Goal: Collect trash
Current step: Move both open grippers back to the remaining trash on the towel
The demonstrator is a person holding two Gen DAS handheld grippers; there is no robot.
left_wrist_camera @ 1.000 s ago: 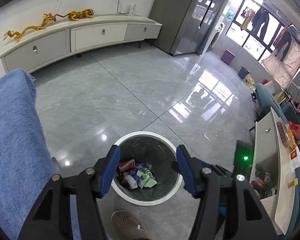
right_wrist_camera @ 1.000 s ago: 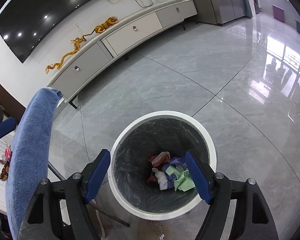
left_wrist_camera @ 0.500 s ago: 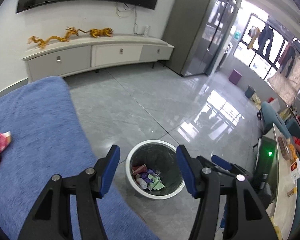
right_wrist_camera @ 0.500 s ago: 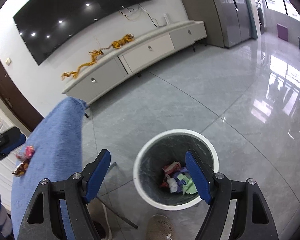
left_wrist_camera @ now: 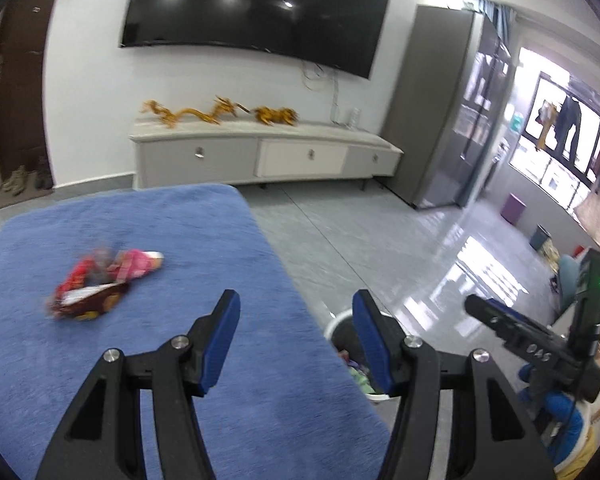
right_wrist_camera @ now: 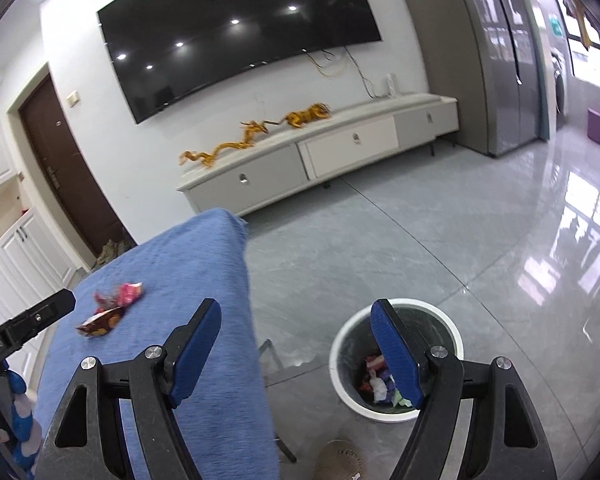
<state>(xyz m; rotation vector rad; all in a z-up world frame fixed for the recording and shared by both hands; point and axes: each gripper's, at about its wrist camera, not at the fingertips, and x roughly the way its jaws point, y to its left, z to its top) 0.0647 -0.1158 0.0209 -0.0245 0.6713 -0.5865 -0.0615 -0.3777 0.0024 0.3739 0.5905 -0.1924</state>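
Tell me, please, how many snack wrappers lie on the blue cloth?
2: a pink wrapper and a dark red wrapper just nearer, side by side on the blue cloth. Blur might hide more.

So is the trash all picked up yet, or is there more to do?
Partly done. Crumpled wrappers already lie in the white bin on the floor. Nothing is in hand: the left hand-held gripper and right hand-held gripper are both open and empty. Left to do: two snack wrappers, a pink one and a dark red one, sit on the blue cloth.
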